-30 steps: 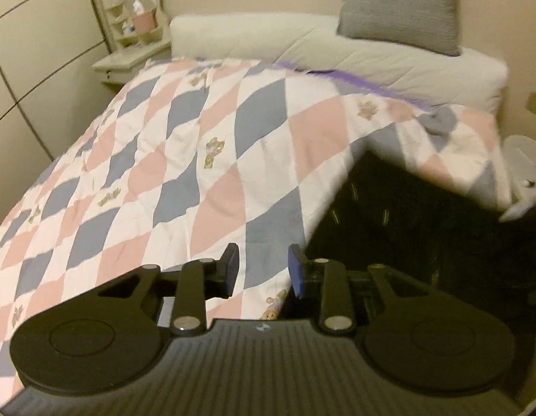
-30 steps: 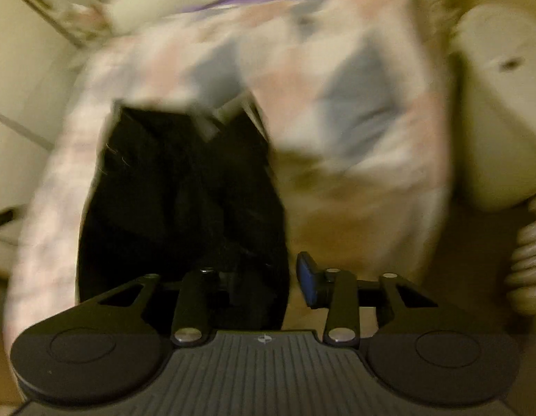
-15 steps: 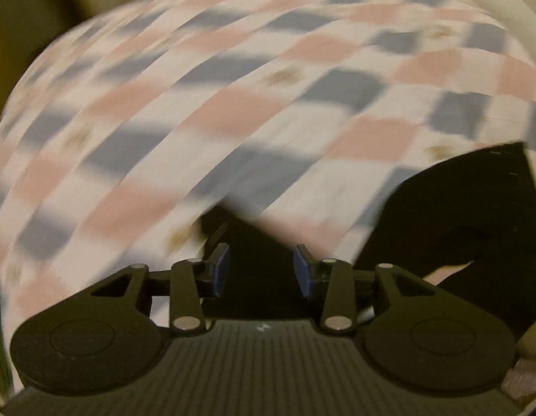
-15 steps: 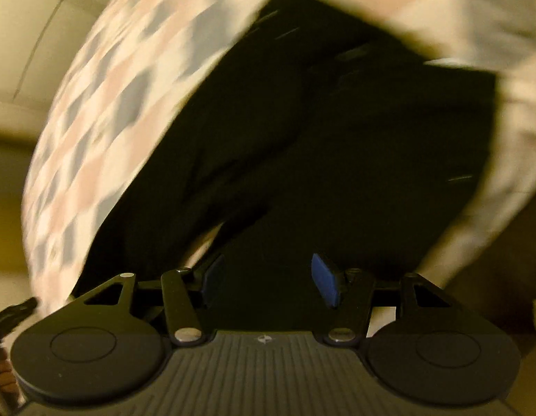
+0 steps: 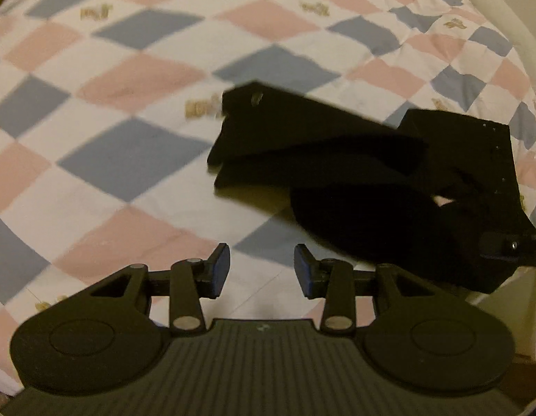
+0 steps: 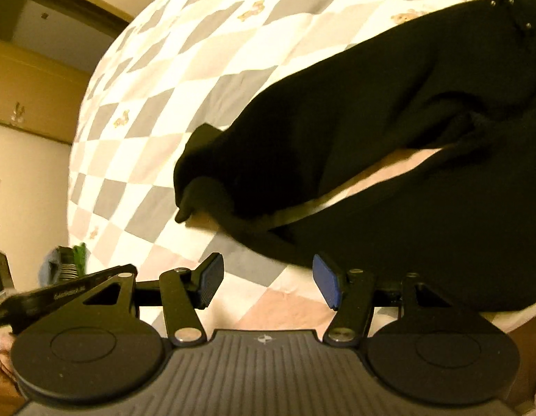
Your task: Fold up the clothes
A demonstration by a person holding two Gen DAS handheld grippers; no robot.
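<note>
home bedroom | bed with checked quilt (image 5: 136, 79) | wardrobe panels (image 6: 35, 79)

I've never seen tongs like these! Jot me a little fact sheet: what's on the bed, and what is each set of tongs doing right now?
surface: bed with checked quilt, pink, blue and white, small bear prints
garment: black garment, lying rumpled near the quilt's edge, partly folded over itself
left tongs: open, empty, above bare quilt beside the garment
right tongs: open, empty, just short of the garment's edge
fold: not finished
</note>
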